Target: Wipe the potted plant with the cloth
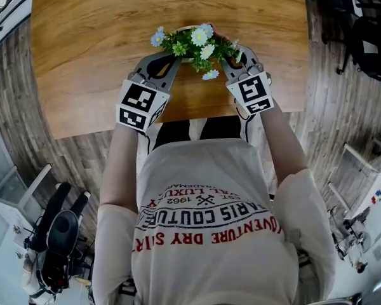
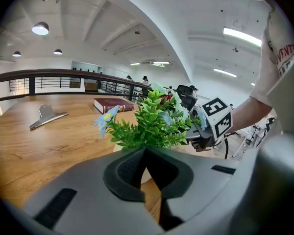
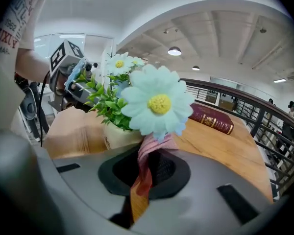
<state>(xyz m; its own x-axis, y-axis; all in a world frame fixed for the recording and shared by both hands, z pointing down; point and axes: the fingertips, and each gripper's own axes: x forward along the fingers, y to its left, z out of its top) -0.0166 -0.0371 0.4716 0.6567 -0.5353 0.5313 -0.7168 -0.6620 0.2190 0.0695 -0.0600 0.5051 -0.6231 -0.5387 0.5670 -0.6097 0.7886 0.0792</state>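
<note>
A wooden table (image 1: 82, 49) stands on grey plank flooring (image 1: 25, 126) beside a dark railing (image 3: 264, 114) in a white-ceilinged hall. The potted plant (image 1: 192, 43) sits close to the table's near edge. Open tabletop stretches beyond it to a red book (image 3: 213, 119) and a metal clip (image 2: 46, 116). The left gripper (image 2: 147, 154), jaws closed on nothing, is close at one side of the plant. The right gripper (image 3: 149, 153), at the other side, pinches the reddish cloth (image 3: 143, 177) just under a daisy. From above, foliage hides most of the pale pot.
</note>
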